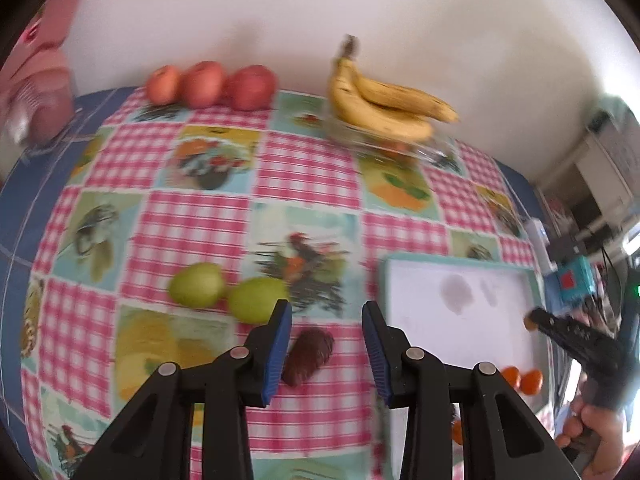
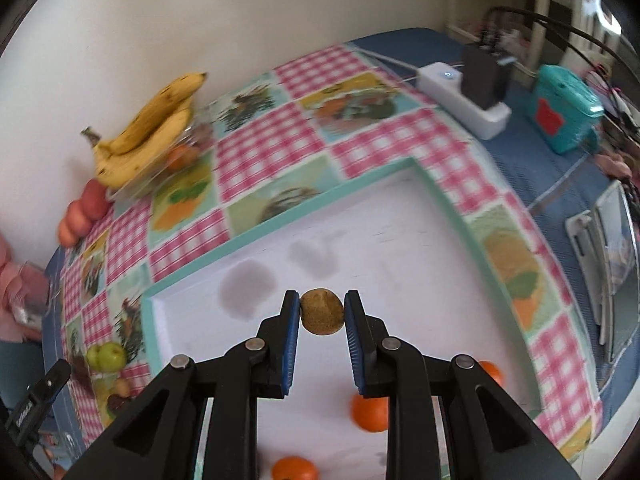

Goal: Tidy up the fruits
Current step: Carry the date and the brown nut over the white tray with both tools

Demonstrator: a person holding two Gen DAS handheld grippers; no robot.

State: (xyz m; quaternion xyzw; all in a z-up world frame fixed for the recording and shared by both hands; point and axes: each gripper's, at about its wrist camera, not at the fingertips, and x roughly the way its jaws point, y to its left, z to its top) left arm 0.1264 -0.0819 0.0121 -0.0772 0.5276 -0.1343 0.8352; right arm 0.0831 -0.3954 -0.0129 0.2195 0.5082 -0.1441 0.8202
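My right gripper (image 2: 322, 312) is shut on a brown kiwi (image 2: 322, 312) and holds it above the white tray (image 2: 400, 240) with a teal rim. Several oranges (image 2: 370, 412) lie in the tray near its front. My left gripper (image 1: 326, 320) is open, low over the checked cloth, just above a dark brown fruit (image 1: 308, 356). Two green pears (image 1: 196, 285) lie to its left. The tray (image 1: 456, 308) is to its right, and the right gripper (image 1: 532, 320) shows there at the tray's right edge. Three red apples (image 1: 204, 84) and a bunch of bananas (image 1: 384, 100) sit at the back.
The bananas rest on a clear glass dish (image 1: 384, 144) by the wall. A white power strip (image 2: 464, 96) with a black plug and a teal box (image 2: 564, 108) stand at the table's far right. Pink packaging (image 1: 36, 96) is at the far left.
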